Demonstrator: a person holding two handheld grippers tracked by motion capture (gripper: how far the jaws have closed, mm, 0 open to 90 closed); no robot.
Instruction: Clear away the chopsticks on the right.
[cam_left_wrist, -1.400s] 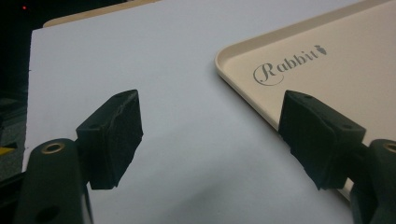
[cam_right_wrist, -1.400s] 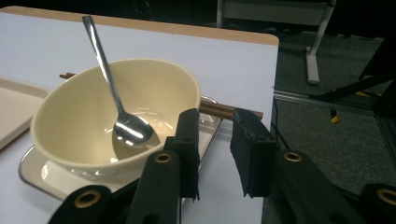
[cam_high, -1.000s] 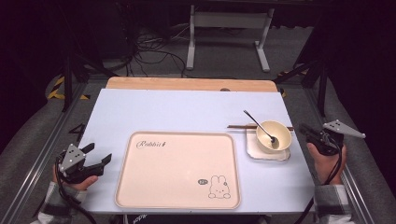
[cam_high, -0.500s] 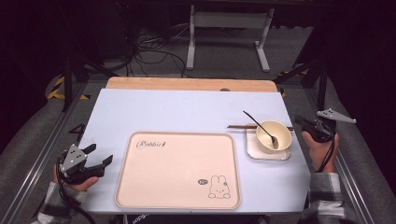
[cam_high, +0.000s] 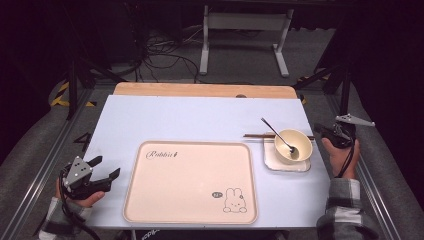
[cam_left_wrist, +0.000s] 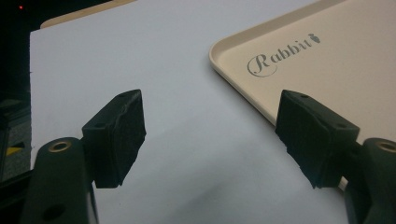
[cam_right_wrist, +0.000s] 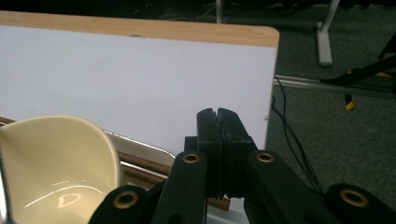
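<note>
A cream bowl (cam_high: 295, 142) with a metal spoon (cam_high: 276, 132) in it stands on a small square plate (cam_high: 286, 165) at the table's right. Dark chopsticks (cam_high: 254, 135) lie along the plate's far edge. My right gripper (cam_high: 319, 129) hovers just right of the bowl, pointing left. In the right gripper view, the right gripper (cam_right_wrist: 217, 115) has just closed and is shut with nothing between the pads; the bowl (cam_right_wrist: 56, 158) and chopsticks (cam_right_wrist: 142, 164) lie beside and below it. My left gripper (cam_high: 107, 166) rests open at the front left, empty (cam_left_wrist: 210, 121).
A large beige tray (cam_high: 190, 200) printed "Rabbit" with a bunny drawing lies at the front centre, its corner (cam_left_wrist: 327, 51) near my left gripper. The white tabletop (cam_high: 200, 120) ends in a wooden strip at the back. Cables and a metal stand sit on the floor beyond.
My right hand has moved away from the front edge and slightly left, closer to the bowl. The left hand has stayed put.
</note>
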